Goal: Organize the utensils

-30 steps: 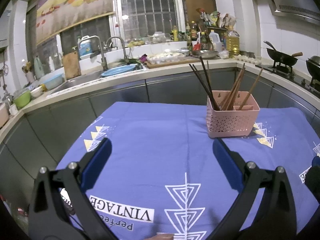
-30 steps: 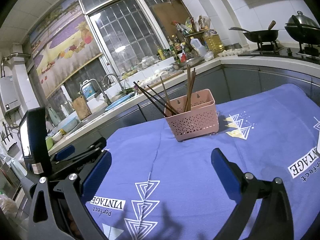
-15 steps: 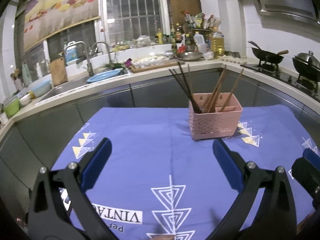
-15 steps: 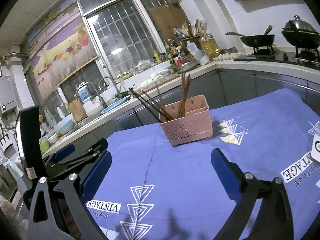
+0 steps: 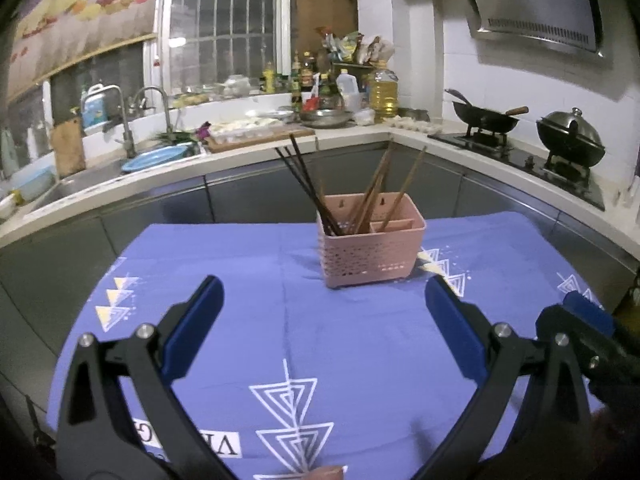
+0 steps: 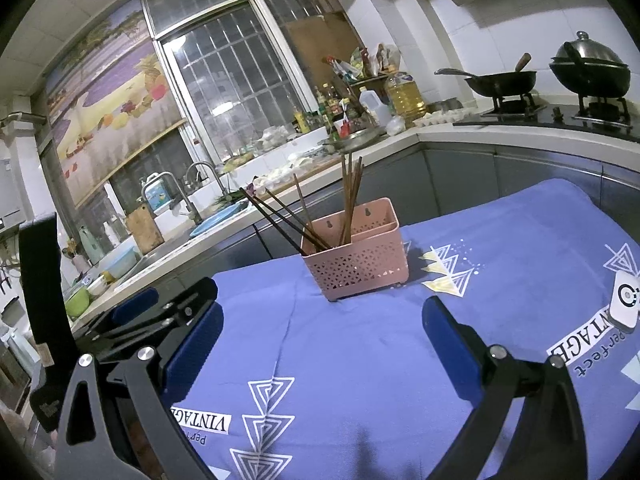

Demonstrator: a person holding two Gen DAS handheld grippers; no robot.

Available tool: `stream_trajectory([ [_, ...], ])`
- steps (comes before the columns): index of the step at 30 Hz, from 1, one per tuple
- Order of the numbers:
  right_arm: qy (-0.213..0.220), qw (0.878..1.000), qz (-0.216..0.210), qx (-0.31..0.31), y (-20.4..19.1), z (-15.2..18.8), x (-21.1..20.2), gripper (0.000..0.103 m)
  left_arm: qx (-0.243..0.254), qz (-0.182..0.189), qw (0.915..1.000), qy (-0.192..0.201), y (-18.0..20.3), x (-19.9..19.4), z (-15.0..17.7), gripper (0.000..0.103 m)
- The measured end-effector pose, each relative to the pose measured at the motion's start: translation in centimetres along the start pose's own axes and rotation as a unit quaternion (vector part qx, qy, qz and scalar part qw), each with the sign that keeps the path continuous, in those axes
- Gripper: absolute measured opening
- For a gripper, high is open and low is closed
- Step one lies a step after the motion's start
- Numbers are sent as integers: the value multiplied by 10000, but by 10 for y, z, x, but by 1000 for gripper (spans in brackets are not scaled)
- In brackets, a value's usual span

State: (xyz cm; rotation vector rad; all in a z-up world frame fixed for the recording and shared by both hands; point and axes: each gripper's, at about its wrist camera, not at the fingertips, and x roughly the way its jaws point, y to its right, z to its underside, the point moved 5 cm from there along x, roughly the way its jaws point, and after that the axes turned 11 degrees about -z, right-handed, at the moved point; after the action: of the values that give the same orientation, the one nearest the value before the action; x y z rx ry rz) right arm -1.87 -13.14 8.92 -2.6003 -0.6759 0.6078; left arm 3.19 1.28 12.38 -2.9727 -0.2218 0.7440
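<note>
Lower ends of the chopsticks are hidden inside the pink basket; which compartment each is seated in cannot be told from either view. Both dividers are only partly seen in the left wrist view. The blue tablecloth is cut off by the bottom edge in both views, and its printed label is partly covered by the left gripper finger. The right gripper frame is clipped at the bottom edge. A white device at the cloth's right edge is cut by the frame. Bottles at the counter's back corner are too small to be identified.
</note>
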Motion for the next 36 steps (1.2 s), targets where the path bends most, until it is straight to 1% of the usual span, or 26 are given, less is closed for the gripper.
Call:
stream_trajectory([
  [3, -22, 10000, -12, -10, 0, 1, 1, 98, 45, -154, 9999, -21, -1, 4, -1, 97],
  [8, -28, 10000, -31, -49, -2, 1, 2, 98, 32, -225, 9997, -94, -1, 7, -1, 97],
  [12, -26, 10000, -33, -54, -1, 1, 3, 98, 49, -411, 9991, -29, -4, 6, -3, 97],
  [17, -40, 9999, -56, -113, -4, 0, 4, 98, 73, -364, 9993, -84, -5, 7, -4, 97],
  [24, -73, 9998, -81, -156, -10, -3, 5, 98, 3, -392, 9992, -79, -10, 7, -5, 97],
  [36, -85, 9998, -86, -163, -13, -2, 6, 98, 28, -455, 9990, -31, -11, 6, -5, 97],
])
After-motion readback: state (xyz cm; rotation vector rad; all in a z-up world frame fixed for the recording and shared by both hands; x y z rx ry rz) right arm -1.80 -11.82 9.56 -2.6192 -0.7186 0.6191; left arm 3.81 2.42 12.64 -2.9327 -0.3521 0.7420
